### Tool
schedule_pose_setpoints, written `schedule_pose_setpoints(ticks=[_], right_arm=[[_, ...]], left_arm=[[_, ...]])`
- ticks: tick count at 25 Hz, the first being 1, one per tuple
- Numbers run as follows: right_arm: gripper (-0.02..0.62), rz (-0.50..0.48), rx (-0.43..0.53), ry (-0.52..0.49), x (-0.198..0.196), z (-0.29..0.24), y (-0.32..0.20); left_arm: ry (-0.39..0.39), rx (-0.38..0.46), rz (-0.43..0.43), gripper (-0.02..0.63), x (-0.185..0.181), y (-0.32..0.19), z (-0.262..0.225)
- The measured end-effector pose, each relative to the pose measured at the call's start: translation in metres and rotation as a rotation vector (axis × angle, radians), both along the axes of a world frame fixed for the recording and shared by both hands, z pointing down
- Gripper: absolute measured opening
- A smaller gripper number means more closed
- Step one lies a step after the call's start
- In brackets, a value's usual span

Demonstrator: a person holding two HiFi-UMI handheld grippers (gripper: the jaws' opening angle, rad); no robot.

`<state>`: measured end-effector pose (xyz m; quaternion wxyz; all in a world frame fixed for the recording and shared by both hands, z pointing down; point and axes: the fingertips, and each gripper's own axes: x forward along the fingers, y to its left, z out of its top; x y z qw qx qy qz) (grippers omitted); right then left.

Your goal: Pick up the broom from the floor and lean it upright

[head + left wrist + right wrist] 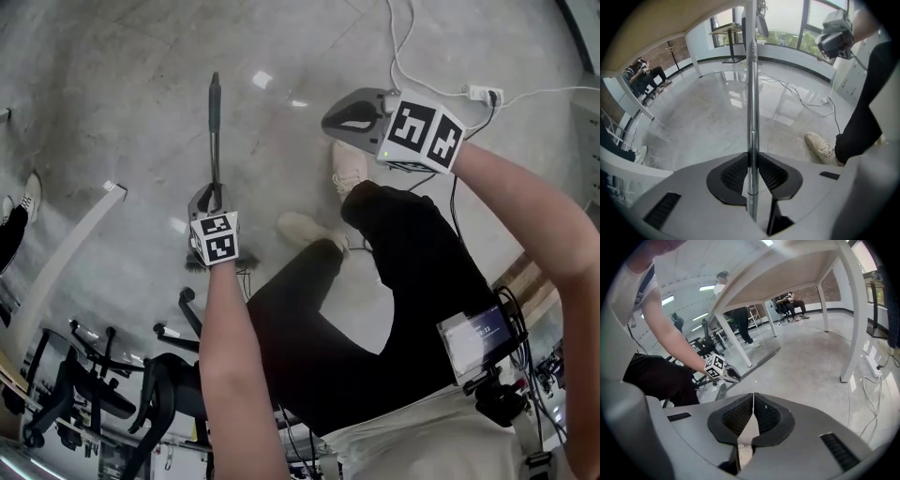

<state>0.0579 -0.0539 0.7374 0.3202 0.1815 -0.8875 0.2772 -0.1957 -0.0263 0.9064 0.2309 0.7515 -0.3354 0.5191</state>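
Left gripper (751, 153) clamped on broom handle (752, 89); bristles (194, 263) mostly hidden behind it; right gripper (753, 400) closed, empty.

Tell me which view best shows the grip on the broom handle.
Left gripper view: the left gripper clamps the broom handle, centre frame. Head view shows it small from above; right gripper view, distant.

Lighting: bright and even. I log daylight from windows (787, 23) at 12 to 1 o'clock in the left gripper view, and ceiling strips (708, 288) at 10 o'clock in the right.
Glare: white patches on floor (262, 80); sheen along broom (752, 93).
Shadows: soft.
Distortion: strong fisheye, with black corners in both gripper views.
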Motion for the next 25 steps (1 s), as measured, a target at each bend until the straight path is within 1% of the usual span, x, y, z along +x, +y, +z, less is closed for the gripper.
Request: schedule_pose_setpoints(ticks=[3,6,12,17,21,25], right_arm=[[0.018,-0.031,-0.009,0.006,-0.006,-0.027,0.010],[0.018,-0.039,-0.010,0.012,-0.011,-0.049,0.010],[0.018,-0.042,0.015,-0.004,-0.031,-0.090,0.002],[0.018,-0.070,0.016,-0.014,-0.045,-0.124,-0.004],[0.018,-0.114,0.027,-0.016,-0.059,-0.143,-0.007],[0.018,-0.162,0.033,-0.026,-0.063,-0.170,-0.021]], left_arm=[[0.003,0.022,-0.028,0.077,-0.010,0.010,-0.030],[0.008,0.055,-0.050,0.077,-0.022,0.015,-0.061],[0.029,0.095,-0.156,0.077,-0.060,0.032,-0.114],[0.043,0.141,-0.281,0.077,-0.089,0.035,-0.155],[0.065,0.179,-0.389,0.077,-0.107,0.035,-0.178],[0.087,0.190,-0.488,0.077,-0.103,0.028,-0.203]])
